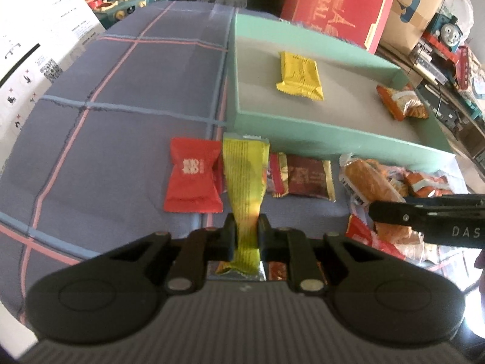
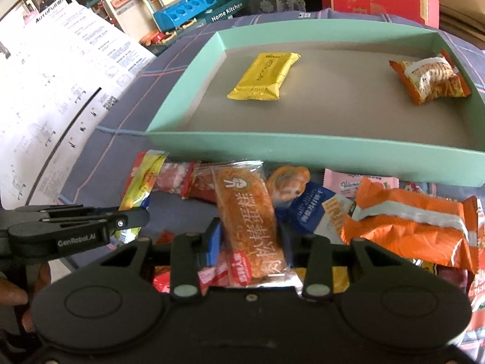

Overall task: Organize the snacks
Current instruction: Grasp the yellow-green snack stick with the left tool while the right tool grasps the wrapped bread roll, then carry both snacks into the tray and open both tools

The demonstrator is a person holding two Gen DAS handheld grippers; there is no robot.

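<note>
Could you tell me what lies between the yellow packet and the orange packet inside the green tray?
Nothing: in the right wrist view, only bare grey floor of the green tray separates the yellow packet from the orange packet.

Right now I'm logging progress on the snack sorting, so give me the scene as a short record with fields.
left tongs: shut on a long yellow snack packet
right tongs: shut on an orange cake bar packet
tray: green tray on the checked cloth
in tray: yellow packet, orange packet
outside tray: red packet, dark red packet, mixed pile in front of it
</note>
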